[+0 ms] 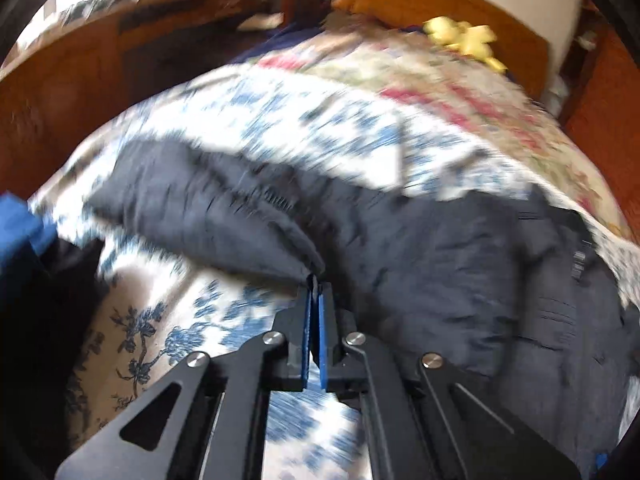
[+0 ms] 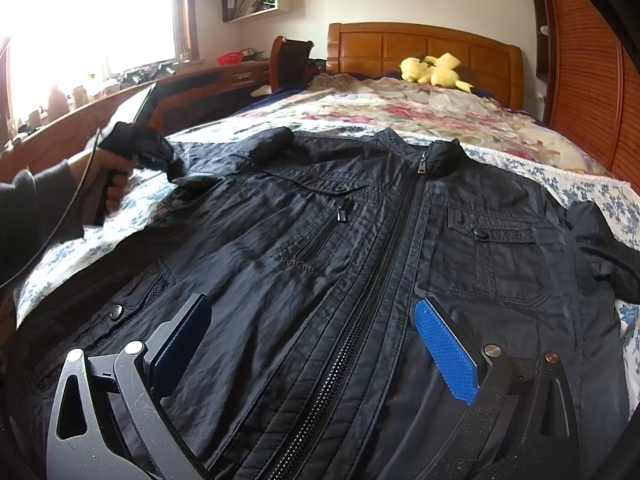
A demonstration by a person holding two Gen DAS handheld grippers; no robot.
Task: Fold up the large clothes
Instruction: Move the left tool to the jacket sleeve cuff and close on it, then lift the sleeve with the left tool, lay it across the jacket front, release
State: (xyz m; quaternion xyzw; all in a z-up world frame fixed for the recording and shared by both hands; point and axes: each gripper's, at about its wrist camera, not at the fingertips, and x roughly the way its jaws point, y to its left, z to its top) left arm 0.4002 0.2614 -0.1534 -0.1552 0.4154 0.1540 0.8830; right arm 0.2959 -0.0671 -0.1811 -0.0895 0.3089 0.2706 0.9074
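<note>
Black, one zip-front jacket [image 2: 360, 240]: left gripper [image 1: 315, 280] pinches its sleeve [image 1: 208, 216]; right gripper [image 2: 316, 344] hovers wide over its zipper [image 2: 360, 300].

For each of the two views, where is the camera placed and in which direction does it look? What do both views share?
Left wrist: sits on the left gripper, looking across the bed toward the headboard; its fingers are shut on the jacket sleeve.
Right wrist: sits on the open right gripper above the jacket, facing the headboard; the person's left hand shows.
Shared: jacket, floral bedding, yellow plush toy.
</note>
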